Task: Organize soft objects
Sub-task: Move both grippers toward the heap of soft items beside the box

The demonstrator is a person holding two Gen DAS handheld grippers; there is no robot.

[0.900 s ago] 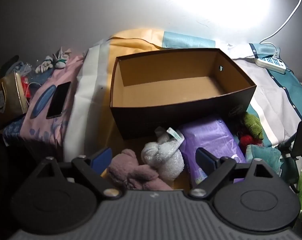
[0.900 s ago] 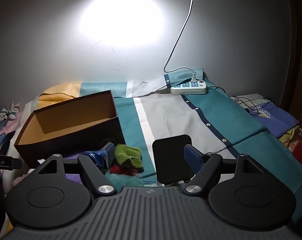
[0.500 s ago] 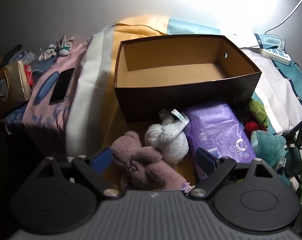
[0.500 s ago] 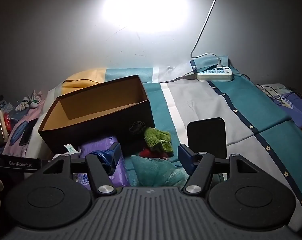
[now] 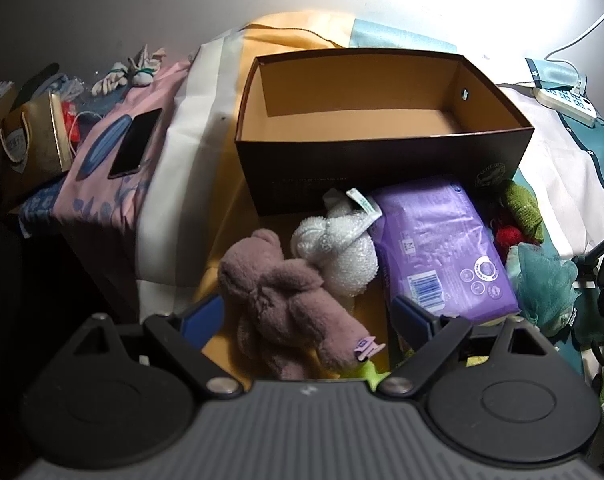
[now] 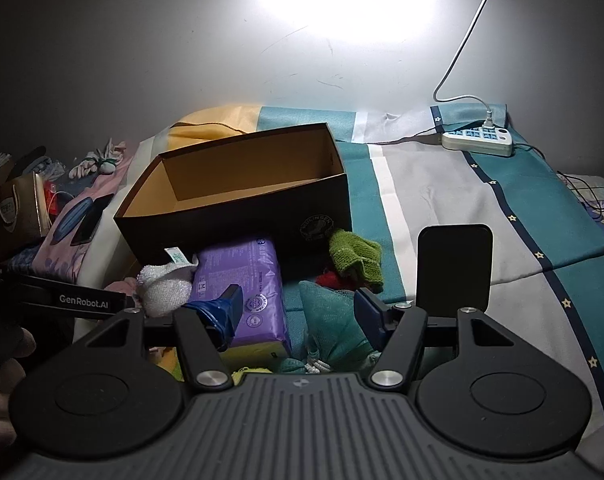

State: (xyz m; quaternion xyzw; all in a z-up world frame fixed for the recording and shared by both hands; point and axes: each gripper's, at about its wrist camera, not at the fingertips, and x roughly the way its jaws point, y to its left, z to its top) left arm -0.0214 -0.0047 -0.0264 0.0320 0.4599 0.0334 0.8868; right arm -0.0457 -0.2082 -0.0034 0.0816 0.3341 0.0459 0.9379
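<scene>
Left wrist: left claw (image 5: 308,312) spread around mauve plush toy (image 5: 290,300), before empty cardboard box (image 5: 382,136); approach step, closing next. Right wrist: right claw (image 6: 298,312) spread over teal mesh sponge (image 6: 334,320), beside purple pack (image 6: 246,280).

open brown box (image 5: 382,152) upright, nothing inside. in front, touching in a row: mauve plush (image 5: 290,304) on its side, white plush (image 5: 338,252), purple pack (image 5: 442,248) lying flat, green knit (image 6: 356,258), red bit (image 6: 329,280), teal mesh pouf (image 6: 334,324)
</scene>
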